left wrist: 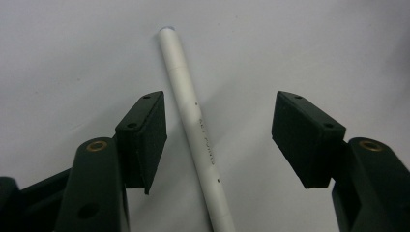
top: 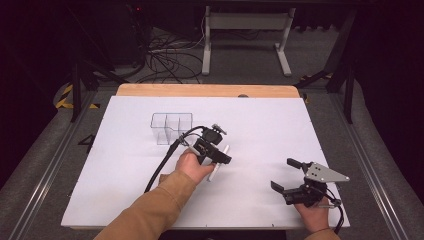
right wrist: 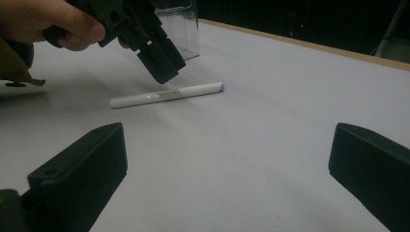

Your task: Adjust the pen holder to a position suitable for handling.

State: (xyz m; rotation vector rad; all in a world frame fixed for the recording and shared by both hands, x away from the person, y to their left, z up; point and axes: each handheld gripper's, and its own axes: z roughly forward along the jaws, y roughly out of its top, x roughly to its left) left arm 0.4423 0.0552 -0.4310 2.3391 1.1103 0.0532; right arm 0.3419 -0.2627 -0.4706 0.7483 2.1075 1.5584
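White pen (left wrist: 196, 125) flat, lengthwise between spread fingers (left wrist: 145, 140).

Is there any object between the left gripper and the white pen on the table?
Nothing visible does. The left gripper hangs over the white pen, its jaws open on either side of the barrel, with only bare white table around it. The clear organizer stands apart, farther back.

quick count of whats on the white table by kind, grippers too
pen: 1
clear box: 1
grippers: 2, left gripper and right gripper
total: 4
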